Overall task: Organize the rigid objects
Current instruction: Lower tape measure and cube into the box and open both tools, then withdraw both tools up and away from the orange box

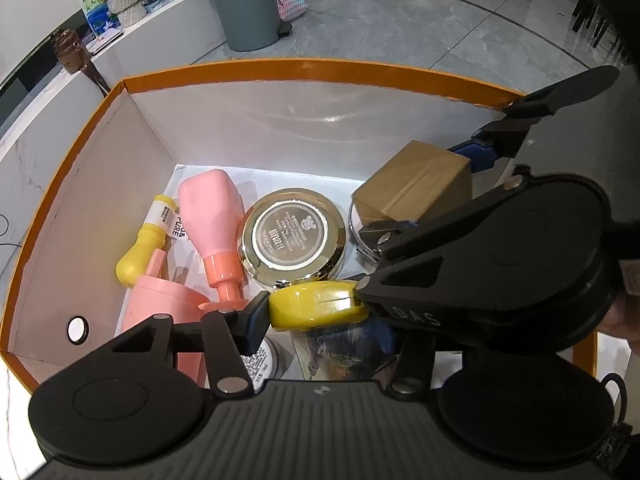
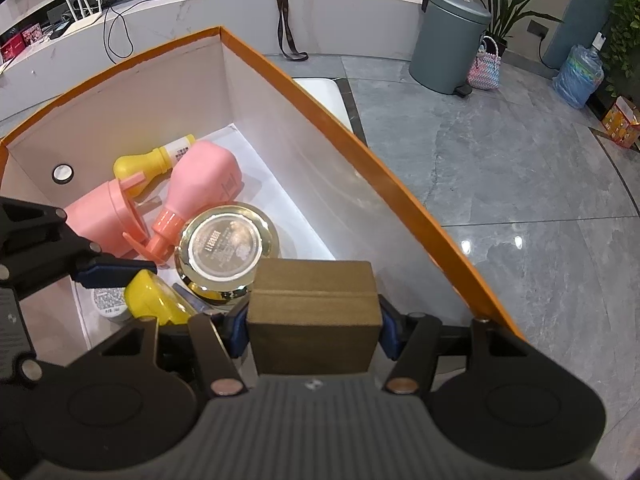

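Note:
An orange-rimmed white box [image 1: 312,68] [image 2: 360,144] holds a pink spray bottle [image 1: 212,208] [image 2: 200,184], a yellow bottle [image 1: 148,236] [image 2: 152,160], a pink cup [image 1: 160,312] [image 2: 100,216] and a gold round tin [image 1: 294,236] [image 2: 228,256]. My left gripper [image 1: 316,304] is shut on a yellow round case [image 1: 316,306] [image 2: 152,300] inside the box. My right gripper [image 2: 312,328] is shut on a brown cardboard box [image 2: 314,312] [image 1: 416,184], held above the orange box's right end.
A white jar [image 1: 264,360] [image 2: 108,304] and a dark printed card [image 1: 344,352] lie under the left gripper. A grey bin [image 2: 448,40] [image 1: 244,4] stands on the tiled floor beyond. A white counter [image 2: 200,8] curves behind.

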